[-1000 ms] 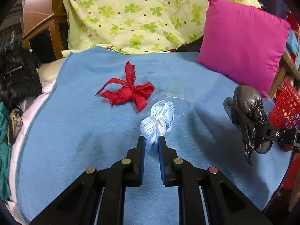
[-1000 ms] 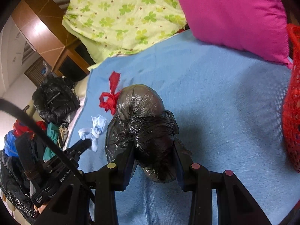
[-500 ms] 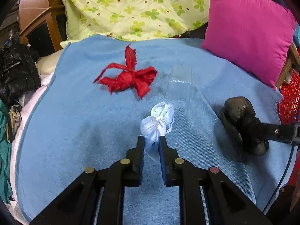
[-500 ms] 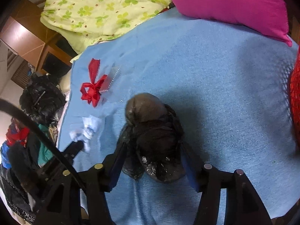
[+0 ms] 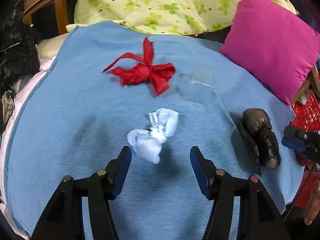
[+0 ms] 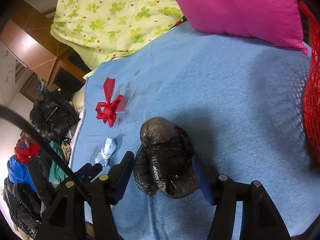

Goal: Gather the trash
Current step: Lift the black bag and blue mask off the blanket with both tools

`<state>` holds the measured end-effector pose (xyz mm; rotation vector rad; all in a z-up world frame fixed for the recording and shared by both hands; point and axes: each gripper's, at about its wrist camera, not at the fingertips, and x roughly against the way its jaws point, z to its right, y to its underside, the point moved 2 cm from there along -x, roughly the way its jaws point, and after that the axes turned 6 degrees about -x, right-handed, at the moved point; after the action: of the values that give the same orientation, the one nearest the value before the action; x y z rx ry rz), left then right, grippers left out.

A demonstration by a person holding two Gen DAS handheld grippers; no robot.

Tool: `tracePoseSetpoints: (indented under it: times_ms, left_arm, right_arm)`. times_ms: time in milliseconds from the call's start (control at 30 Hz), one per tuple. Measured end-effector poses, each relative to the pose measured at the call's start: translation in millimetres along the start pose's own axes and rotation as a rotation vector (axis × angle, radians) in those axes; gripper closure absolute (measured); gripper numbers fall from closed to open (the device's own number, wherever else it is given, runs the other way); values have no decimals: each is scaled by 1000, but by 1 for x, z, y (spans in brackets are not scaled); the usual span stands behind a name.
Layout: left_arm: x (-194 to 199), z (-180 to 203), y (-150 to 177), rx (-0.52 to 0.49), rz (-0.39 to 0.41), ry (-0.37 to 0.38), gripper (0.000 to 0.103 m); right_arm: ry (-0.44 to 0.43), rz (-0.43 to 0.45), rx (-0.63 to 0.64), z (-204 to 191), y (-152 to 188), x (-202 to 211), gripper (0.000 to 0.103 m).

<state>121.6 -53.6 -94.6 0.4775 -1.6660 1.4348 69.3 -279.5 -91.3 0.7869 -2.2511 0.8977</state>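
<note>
My left tongs (image 5: 160, 154) are spreading apart, and the knotted blue face mask (image 5: 154, 135) lies between and just ahead of the tips, touching neither pad. It is a pale blue disposable mask, twisted and tied into a small bundle, with a white stitched edge showing at its far end and a rounded lump nearest me. It rests on the blue blanket (image 5: 70, 120) that covers the bed.

My right tongs (image 6: 162, 167) stand moderately wide around the black plastic bag (image 6: 166, 156), which sits on the blanket between the blue pads (image 6: 202, 178); I see a thin gap on the left side, and on the right I cannot tell whether the pad touches it. The bag is a glossy, crumpled, dark bundle, knotted into a rounded head at the far end and a fuller, wrinkled body toward me. In the left view the bag lies well to the right of the mask.

Farther up the blanket lies a red ribbon bow (image 5: 144, 72), its strips frayed and crinkled, and just right of it a clear plastic wrapper (image 5: 197, 86), nearly see-through against the blue. A magenta pillow (image 5: 274, 46) and a green clover-print quilt (image 5: 170, 2) sit at the head of the bed. A red mesh basket (image 6: 312, 108) stands at the blanket's right edge.
</note>
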Motion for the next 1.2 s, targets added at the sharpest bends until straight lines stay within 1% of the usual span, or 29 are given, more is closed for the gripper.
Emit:
tracePoseSetpoints:
  times_ms: [167, 367, 433, 467, 500, 533, 567, 600, 667, 800, 933, 1200]
  left_arm:
    - [-2, -14, -4, 44, 7, 7, 37]
    - [-22, -7, -3, 22, -34, 24, 37]
    - [-29, -5, -2, 17, -46, 27, 37]
    - [-32, -5, -2, 17, -49, 31, 45]
    - [-35, -4, -2, 17, -53, 35, 57]
    - [-38, -2, -1, 13, -57, 43, 62]
    - [-39, -1, -1, 8, -57, 44, 73]
    - [-40, 0, 0, 1, -50, 38, 78]
    - [-38, 4, 0, -10, -27, 27, 79]
    - [-27, 12, -3, -41, 35, 31, 80]
    - [-13, 17, -9, -43, 76, 55, 80]
    - [20, 31, -13, -67, 159, 43, 80]
  right_arm:
    - [29, -3, 28, -2, 3, -8, 39]
    - [65, -18, 38, 1, 7, -23, 40]
    - [78, -30, 40, 3, 9, -30, 49]
    - [80, -39, 42, 3, 10, -34, 51]
    - [75, -41, 43, 3, 11, -36, 53]
    - [72, -39, 46, 2, 12, -37, 54]
    - [72, -34, 57, 0, 13, -37, 57]
    - [74, -29, 69, -2, 15, -36, 59]
    - [73, -8, 84, -6, 15, -32, 60]
    - [41, 27, 91, -11, 14, -16, 60]
    - [14, 57, 77, -12, 11, 1, 60]
    - [-16, 149, 93, -16, 6, 44, 60]
